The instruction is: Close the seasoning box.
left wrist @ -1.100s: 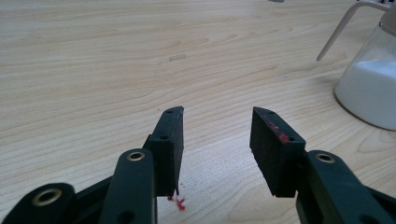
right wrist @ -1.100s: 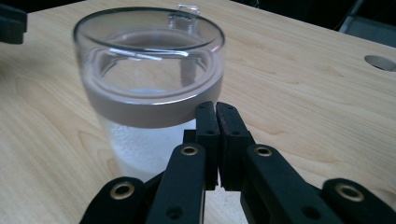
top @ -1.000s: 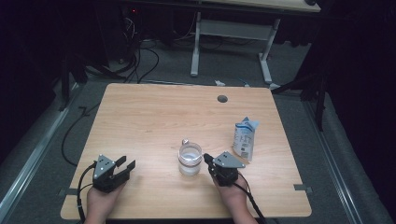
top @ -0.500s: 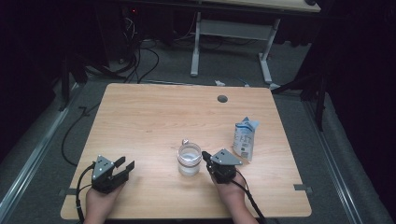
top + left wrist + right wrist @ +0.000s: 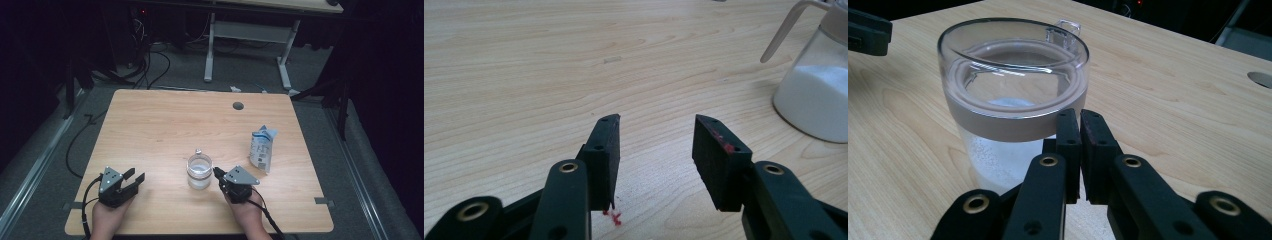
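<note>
Right gripper (image 5: 218,173) has its jaws together, nothing between them, tips just beside the jar (image 5: 199,171), which stands ahead and to its left. Right gripper view (image 5: 1081,117) shows the jar's clear lid (image 5: 1013,45) and brown band; the high view doesn't. Left gripper (image 5: 136,176) has jaws apart, empty, above bare table (image 5: 165,120). Left gripper view (image 5: 656,127) shows white powder in the jar (image 5: 814,95), off to its right. Carton (image 5: 262,148) stands beyond the right gripper.

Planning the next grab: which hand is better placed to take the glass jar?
Right. The right tongs sit right beside the glass jar, jaws shut and nearly touching its collar. The left tongs stand open but farther off, so they likely need a longer reach.
</note>
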A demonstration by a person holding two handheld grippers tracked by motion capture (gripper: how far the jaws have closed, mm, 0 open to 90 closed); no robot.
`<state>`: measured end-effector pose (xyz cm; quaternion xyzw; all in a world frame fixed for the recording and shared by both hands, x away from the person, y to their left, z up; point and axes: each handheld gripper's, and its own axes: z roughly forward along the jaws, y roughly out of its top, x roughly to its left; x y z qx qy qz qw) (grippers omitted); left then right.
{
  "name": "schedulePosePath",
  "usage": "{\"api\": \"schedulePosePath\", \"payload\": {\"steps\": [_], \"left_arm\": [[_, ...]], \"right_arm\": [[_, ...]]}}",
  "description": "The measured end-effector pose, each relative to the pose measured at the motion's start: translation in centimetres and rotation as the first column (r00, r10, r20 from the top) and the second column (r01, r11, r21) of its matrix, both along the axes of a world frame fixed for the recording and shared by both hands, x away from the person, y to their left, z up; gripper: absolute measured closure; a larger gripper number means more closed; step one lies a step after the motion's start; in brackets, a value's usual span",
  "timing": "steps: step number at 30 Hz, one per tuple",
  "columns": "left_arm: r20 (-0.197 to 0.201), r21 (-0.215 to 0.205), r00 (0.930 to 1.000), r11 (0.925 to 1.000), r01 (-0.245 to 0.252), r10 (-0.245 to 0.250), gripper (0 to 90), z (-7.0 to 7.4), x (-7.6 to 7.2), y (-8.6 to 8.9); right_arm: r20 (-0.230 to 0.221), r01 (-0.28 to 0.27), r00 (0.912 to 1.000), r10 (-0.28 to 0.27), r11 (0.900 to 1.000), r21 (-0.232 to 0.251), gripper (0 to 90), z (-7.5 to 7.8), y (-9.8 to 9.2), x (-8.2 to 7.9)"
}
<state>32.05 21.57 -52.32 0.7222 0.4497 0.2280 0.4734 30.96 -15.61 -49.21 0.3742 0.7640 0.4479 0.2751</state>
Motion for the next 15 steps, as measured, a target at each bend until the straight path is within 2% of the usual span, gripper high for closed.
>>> {"api": "schedulePosePath", "payload": {"steps": [7, 11, 15], "left_arm": [[-0.006, -0.008, 1.0, 1.0, -0.005, 0.005, 54.3, -0.1, 0.03, 0.14], [-0.008, 0.003, 1.0, 1.0, 0.003, -0.003, 54.3, -0.17, 0.01, -0.03], [-0.002, 0.001, 1.0, 1.0, 0.004, -0.004, 54.3, -0.03, -0.03, 0.03]], "right_arm": [[0.007, -0.019, 0.9998, 0.019, 1.0, -0.007, 88.7, 0.03, 0.39, -0.29], [0.005, -0.025, 0.9997, 0.025, 1.0, -0.01, 88.1, -0.02, 0.35, -0.46], [0.009, -0.01, 0.9999, 0.01, 1.0, -0.017, 87.0, 0.01, -0.43, -0.51]]}}
